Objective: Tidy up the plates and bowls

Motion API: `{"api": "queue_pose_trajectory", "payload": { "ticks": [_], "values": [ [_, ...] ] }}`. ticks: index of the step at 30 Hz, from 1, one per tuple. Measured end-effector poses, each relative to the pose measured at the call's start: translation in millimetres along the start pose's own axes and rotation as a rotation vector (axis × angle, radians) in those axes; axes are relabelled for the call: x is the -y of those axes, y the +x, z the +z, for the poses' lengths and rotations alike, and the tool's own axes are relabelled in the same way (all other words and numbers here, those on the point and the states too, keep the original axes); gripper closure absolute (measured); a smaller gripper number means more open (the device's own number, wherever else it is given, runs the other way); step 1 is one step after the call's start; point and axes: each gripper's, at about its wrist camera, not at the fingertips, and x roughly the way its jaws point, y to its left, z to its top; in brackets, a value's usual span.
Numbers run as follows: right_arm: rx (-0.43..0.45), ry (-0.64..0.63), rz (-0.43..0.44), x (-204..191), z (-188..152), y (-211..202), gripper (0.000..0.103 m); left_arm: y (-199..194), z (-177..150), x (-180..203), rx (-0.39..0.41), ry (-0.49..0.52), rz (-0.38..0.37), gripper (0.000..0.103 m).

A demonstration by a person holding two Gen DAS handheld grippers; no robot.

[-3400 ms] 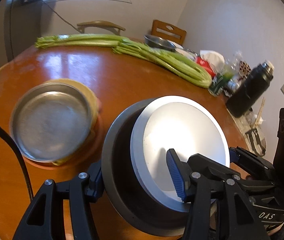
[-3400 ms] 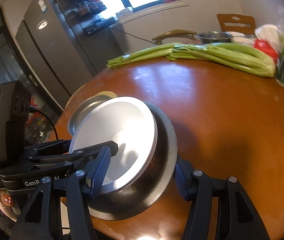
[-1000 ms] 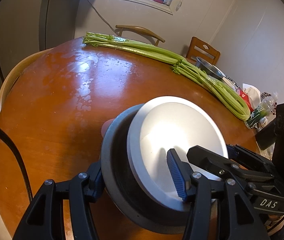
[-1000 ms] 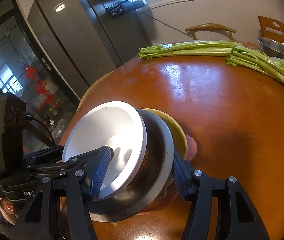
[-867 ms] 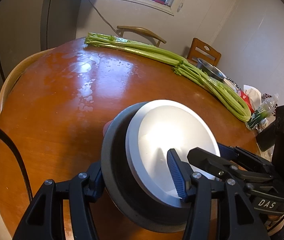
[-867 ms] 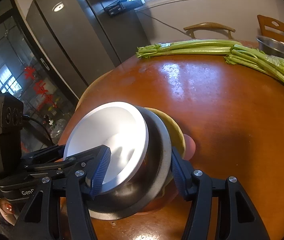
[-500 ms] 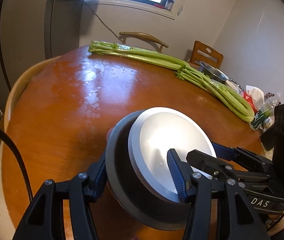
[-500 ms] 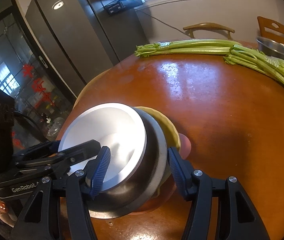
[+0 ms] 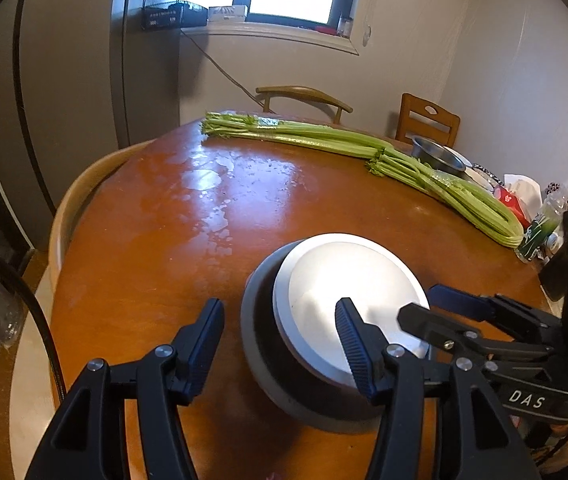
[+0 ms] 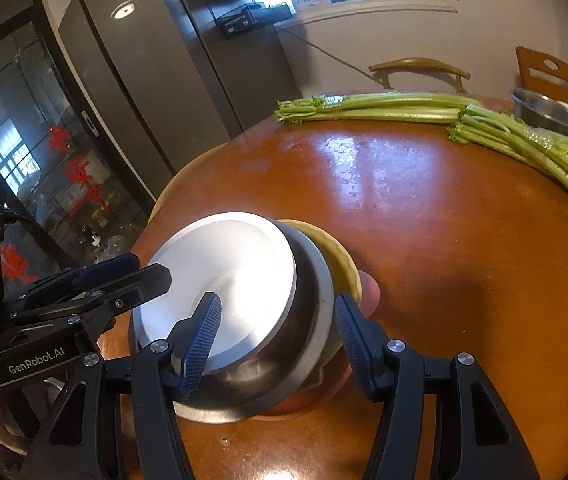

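Note:
A pale metal plate [image 10: 224, 276] lies inside a steel bowl [image 10: 308, 320]. That bowl rests on a yellow bowl [image 10: 342, 264], which sits on a pink plate [image 10: 370, 292] near the table's left edge. My right gripper [image 10: 278, 334] straddles the steel bowl's near wall, one finger over the pale plate and one outside, shut on it. My left gripper [image 9: 280, 346] hangs a little above and back from the stack [image 9: 324, 320]. Its left finger [image 9: 204, 344] stands apart from the bowl's side, and the gripper is open. In the right wrist view the left gripper [image 10: 150, 270] hovers at the plate's far rim.
The round brown table [image 9: 164, 240] carries long celery stalks [image 9: 364, 148] across its far side. Behind them stands a small steel bowl [image 9: 438, 158], with packets and bottles [image 9: 536, 216] at the right edge. Two wooden chairs [image 9: 304, 96] stand behind the table, and a fridge [image 10: 156, 80] stands to the left.
The left gripper has lifted and drawn back, its left finger coming off the steel bowl's side. The right gripper and the stack have stayed put.

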Motion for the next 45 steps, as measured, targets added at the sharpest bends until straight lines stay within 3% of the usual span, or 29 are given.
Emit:
{"api": "queue_pose_trajectory", "payload": {
  "ticks": [6, 16, 25, 28, 45],
  "values": [
    [0.074, -0.058, -0.065, -10.2, -12.6, -34.8, 0.037, -24.6, -16.1, 10.7, 0.028, 0.015, 0.031, 0.045],
    [0.13, -0.184, -0.16, -30.8, -70.3, -82.3, 0.033, -54.3, -69.5, 36.3, 0.062, 0.018, 0.104, 0.043],
    [0.116, -0.171, -0.199, -24.5, -115.7, -97.3, 0.03, -63.2, -109.8, 54.0, 0.056, 0.007, 0.142, 0.042],
    [0.102, -0.167, -0.206, -22.5, -127.2, -97.6, 0.029, -64.2, -119.2, 56.7, 0.05, -0.019, 0.123, 0.041],
    [0.091, -0.146, -0.196, -23.7, -137.8, -98.3, 0.028, -59.0, -131.4, 61.7, 0.03, -0.022, 0.118, 0.041]
  ]
}}
